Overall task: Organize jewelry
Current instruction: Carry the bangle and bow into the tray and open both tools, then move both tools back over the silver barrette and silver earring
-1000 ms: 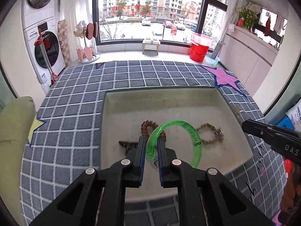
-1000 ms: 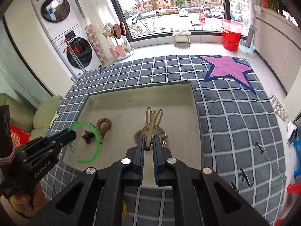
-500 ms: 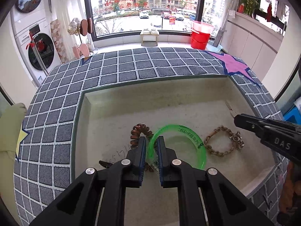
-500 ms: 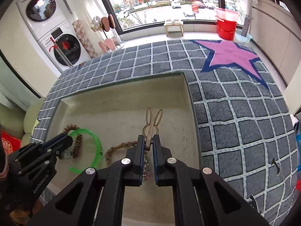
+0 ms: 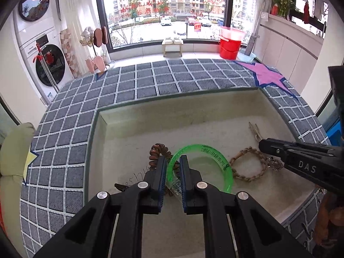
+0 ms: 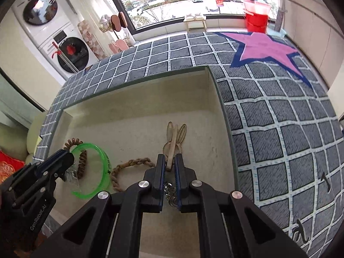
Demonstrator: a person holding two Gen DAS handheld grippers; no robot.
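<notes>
A shallow beige tray point(image 5: 193, 107) is sunk into a grey checked mat. My left gripper point(image 5: 173, 165) is shut on the rim of a translucent green bangle point(image 5: 217, 157), low over the tray floor. Behind it lies a brown coiled bracelet point(image 5: 158, 150), and a braided tan bracelet point(image 5: 245, 165) lies to the right. My right gripper point(image 6: 169, 163) is shut on the stem of a wooden rabbit-eared hairpin point(image 6: 175, 137), which sticks out forward over the tray. The braided bracelet point(image 6: 129, 164) lies just left of it, with its metal charm point(image 6: 169, 191) under the jaws.
A small dark clip point(image 5: 120, 186) lies at the tray's near left. The checked mat point(image 6: 279, 129) with a pink star point(image 6: 264, 47) surrounds the tray. Farther off stand a washing machine point(image 5: 49, 66), a red bucket point(image 5: 230, 47) and a small stool point(image 5: 173, 45).
Both grippers have come down closer to the tray floor, each still shut on its piece. The bangle and the hairpin now sit lower, near the other bracelets.
</notes>
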